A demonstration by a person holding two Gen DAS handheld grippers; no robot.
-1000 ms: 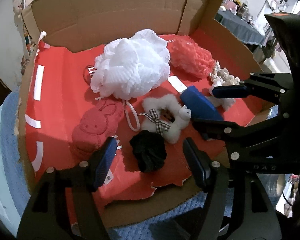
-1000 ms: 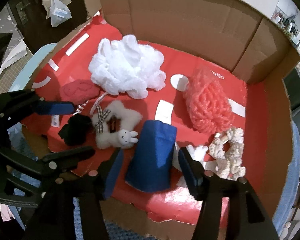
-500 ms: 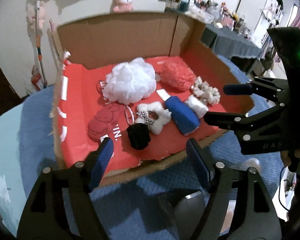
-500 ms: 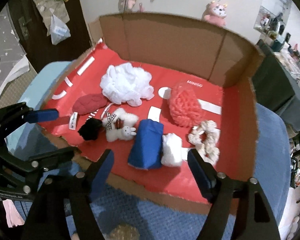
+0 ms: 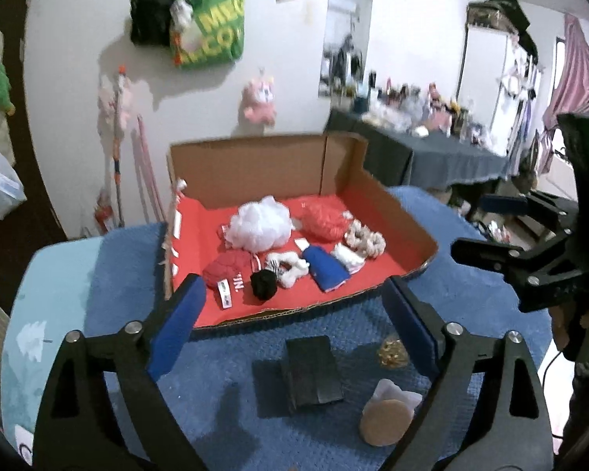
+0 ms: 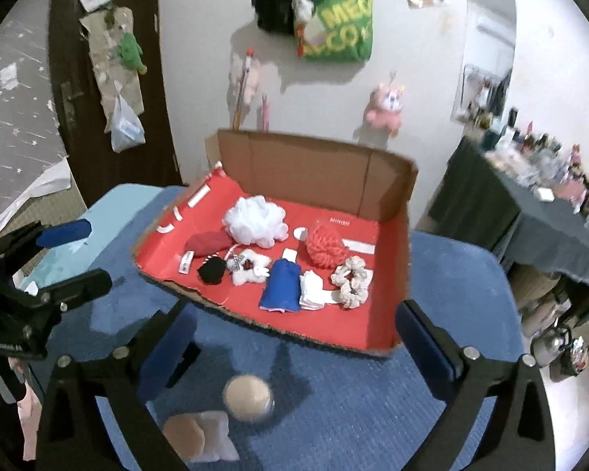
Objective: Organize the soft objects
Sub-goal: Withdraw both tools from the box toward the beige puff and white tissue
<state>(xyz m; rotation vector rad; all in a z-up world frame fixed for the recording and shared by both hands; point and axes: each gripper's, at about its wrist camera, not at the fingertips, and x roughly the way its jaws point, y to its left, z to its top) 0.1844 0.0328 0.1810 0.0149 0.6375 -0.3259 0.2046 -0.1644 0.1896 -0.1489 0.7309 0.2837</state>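
Note:
A cardboard box (image 5: 396, 212) (image 6: 406, 259) with a red floor stands on a blue mat. It holds a white bath pouf (image 5: 261, 221) (image 6: 255, 221), a coral pouf (image 5: 322, 219) (image 6: 326, 245), a dark red cloth (image 5: 224, 269) (image 6: 208, 243), a black scrunchie (image 5: 263, 284) (image 6: 212, 271), a white plush (image 5: 288, 269) (image 6: 249, 271), a blue cloth (image 5: 326, 271) (image 6: 280, 290), a white cloth (image 6: 312, 290) and a pale scrunchie (image 5: 365, 239) (image 6: 351, 280). My left gripper (image 5: 294, 322) and right gripper (image 6: 294, 337) are open, empty, high above the mat in front of the box.
On the blue mat (image 5: 224, 353) in front of the box lie a black flat object (image 5: 312, 373), a round tan lid (image 5: 385, 420) (image 6: 249, 394), a small gold item (image 5: 390, 353) and a pale pad (image 6: 200, 435). A dark table with clutter (image 6: 530, 204) stands at the right.
Both grippers have pulled back and up from the box, which now looks small and far. Both stay open and empty. The objects in the box have not moved.

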